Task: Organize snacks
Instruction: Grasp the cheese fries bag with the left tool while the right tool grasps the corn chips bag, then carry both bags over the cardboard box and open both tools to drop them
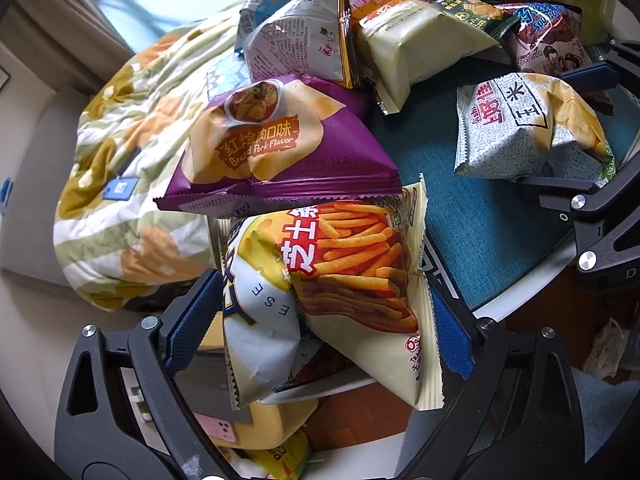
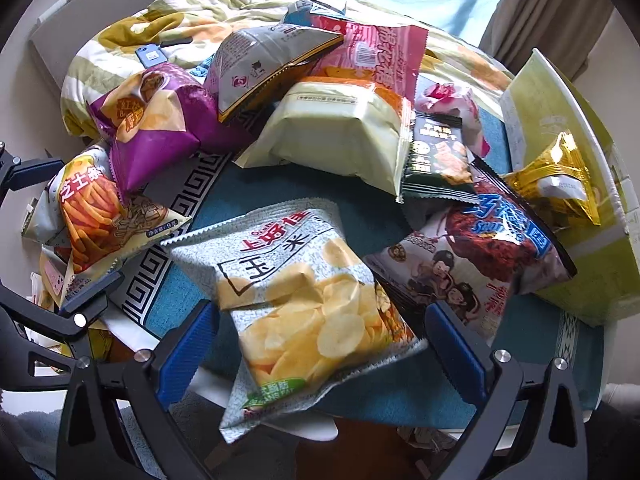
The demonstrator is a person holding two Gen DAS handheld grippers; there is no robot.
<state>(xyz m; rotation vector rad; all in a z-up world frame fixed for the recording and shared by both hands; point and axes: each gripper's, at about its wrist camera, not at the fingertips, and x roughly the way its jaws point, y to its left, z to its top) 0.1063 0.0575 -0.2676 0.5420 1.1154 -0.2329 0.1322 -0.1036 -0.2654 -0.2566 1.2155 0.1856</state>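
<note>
A cheese-stick bag (image 1: 332,280), yellow and white with orange sticks printed on it, hangs over the near edge of the teal mat (image 1: 480,208). My left gripper (image 1: 324,328) points down over it. Its blue pads (image 1: 192,320) stand at the bag's two side edges without visibly squeezing it. A grey-white corn chip bag (image 2: 312,300) lies on the mat between the open fingers of my right gripper (image 2: 320,344), with small gaps at both pads. Each view shows the other gripper: the left gripper (image 2: 66,236) straddles the cheese-stick bag, and the right gripper (image 1: 560,132) straddles the chip bag.
Behind lies a pile of snacks: a purple pork-flavour bag (image 1: 280,140), a cream bag (image 2: 340,136), a pink bag (image 2: 380,60), a dark red bag (image 2: 480,248), a gold pack (image 2: 556,176). A pale green box (image 2: 580,264) stands at the right. A floral quilt (image 1: 132,140) lies beyond the table.
</note>
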